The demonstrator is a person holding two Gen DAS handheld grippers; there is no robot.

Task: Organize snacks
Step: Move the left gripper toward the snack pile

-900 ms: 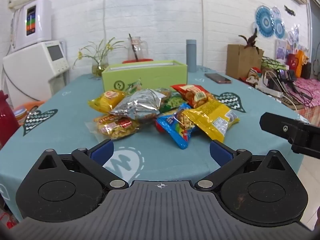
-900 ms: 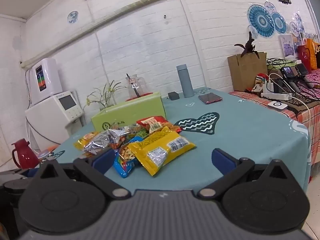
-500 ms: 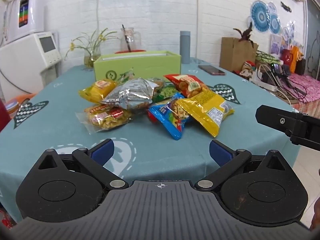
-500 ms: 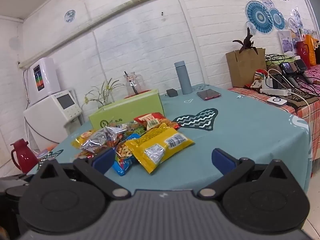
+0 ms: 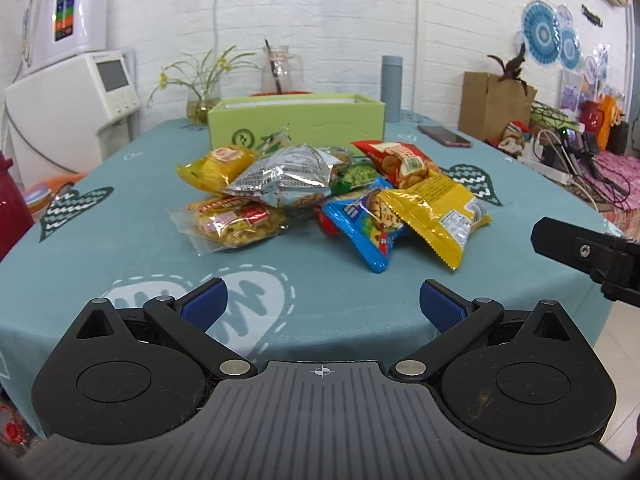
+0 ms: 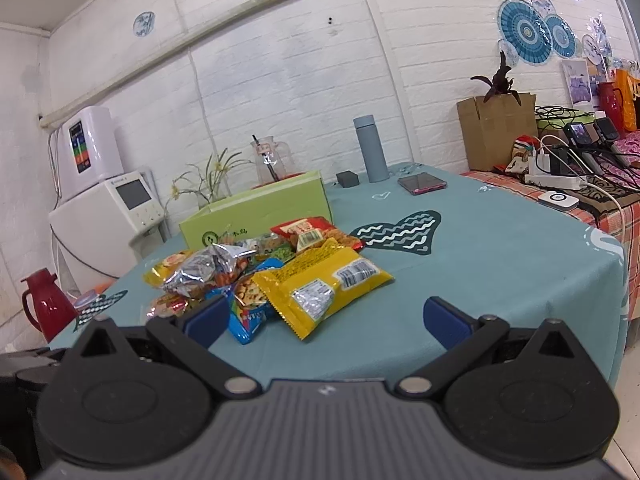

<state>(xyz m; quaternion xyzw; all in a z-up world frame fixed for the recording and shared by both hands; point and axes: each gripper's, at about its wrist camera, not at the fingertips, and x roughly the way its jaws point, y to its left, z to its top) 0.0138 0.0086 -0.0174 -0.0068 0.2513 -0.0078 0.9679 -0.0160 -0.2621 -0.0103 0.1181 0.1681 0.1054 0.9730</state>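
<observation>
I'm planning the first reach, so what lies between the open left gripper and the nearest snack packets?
Only bare teal tablecloth with a white heart print separates the left gripper from the blue packet and clear-wrapped packet, as the left wrist view shows.

Glossy crinkled foil and plastic snack packets [image 5: 332, 196] on matt teal cloth tablecloth [image 5: 120, 256]; matt green cardboard box [image 5: 296, 124].

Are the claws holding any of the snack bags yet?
No, nothing is held. The left claw and the right claw are both wide open and short of the snack pile on the table.
</observation>
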